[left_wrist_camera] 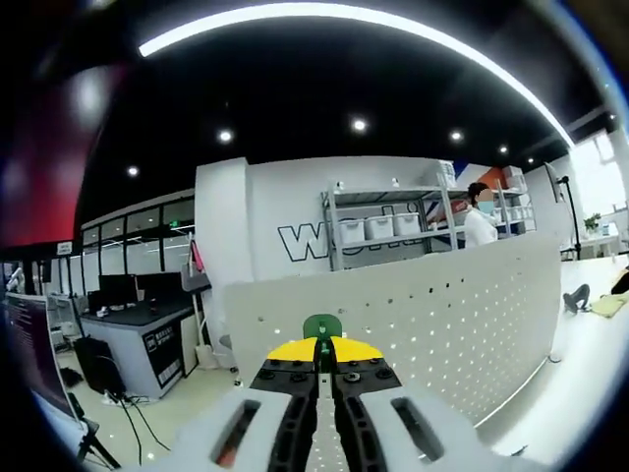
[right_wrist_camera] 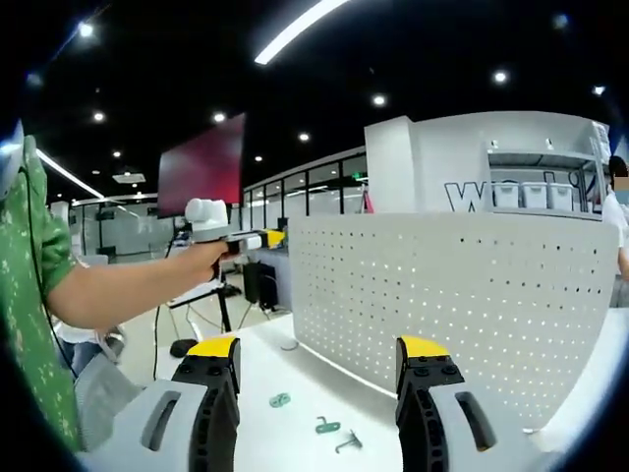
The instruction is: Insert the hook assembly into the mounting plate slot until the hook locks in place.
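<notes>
Here the left tool [left_wrist_camera: 325, 366] has its yellow-tipped jaws pressed together on a small green hook piece [left_wrist_camera: 321, 326], raised in front of the top edge of the white perforated mounting plate [left_wrist_camera: 452, 324]. In the right gripper view the right tool [right_wrist_camera: 316, 369] is spread wide with nothing between the jaws, low over the white counter [right_wrist_camera: 295, 423]. Three small green hook parts [right_wrist_camera: 327, 426] lie loose on the counter near the pegboard's foot. The left tool shows at left there, held by a hand [right_wrist_camera: 201, 261], green sleeve [right_wrist_camera: 34, 256] beside it
</notes>
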Tool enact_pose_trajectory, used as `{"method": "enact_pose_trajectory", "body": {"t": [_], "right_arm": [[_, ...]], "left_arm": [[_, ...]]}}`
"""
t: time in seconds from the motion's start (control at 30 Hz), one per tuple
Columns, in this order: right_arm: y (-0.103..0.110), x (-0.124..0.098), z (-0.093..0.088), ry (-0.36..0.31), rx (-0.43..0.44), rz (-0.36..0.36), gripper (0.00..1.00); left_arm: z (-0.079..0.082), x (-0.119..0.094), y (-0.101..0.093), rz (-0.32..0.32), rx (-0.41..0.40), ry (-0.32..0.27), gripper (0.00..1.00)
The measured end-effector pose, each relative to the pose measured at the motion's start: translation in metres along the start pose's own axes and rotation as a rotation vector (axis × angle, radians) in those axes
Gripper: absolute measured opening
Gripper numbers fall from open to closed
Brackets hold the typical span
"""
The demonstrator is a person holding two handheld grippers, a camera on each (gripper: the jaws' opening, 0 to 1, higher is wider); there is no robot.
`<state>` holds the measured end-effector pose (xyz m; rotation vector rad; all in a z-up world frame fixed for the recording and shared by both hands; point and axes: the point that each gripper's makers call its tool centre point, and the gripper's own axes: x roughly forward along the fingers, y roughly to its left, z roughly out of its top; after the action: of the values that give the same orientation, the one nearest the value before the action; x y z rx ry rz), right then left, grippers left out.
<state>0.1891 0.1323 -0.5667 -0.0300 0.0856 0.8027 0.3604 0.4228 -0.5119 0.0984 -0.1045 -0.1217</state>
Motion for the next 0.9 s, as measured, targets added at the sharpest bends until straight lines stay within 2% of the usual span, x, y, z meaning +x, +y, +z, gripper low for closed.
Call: {"method": "enact_pose_trajectory", "body": {"t": [0.4, 0.9], "right_arm": [[-0.006, 0.003, -0.004, 0.013, 0.006, -0.012, 0.65], [-0.010, 0.006, -0.005, 0.016, 0.004, -0.019, 0.65]], "left_arm": [[-0.008, 0.028, 0.018, 0.035, -0.002, 0.004, 0.03], [-0.004, 0.043, 0.028, 0.066, -0.046, -0.029, 0.03]]}}
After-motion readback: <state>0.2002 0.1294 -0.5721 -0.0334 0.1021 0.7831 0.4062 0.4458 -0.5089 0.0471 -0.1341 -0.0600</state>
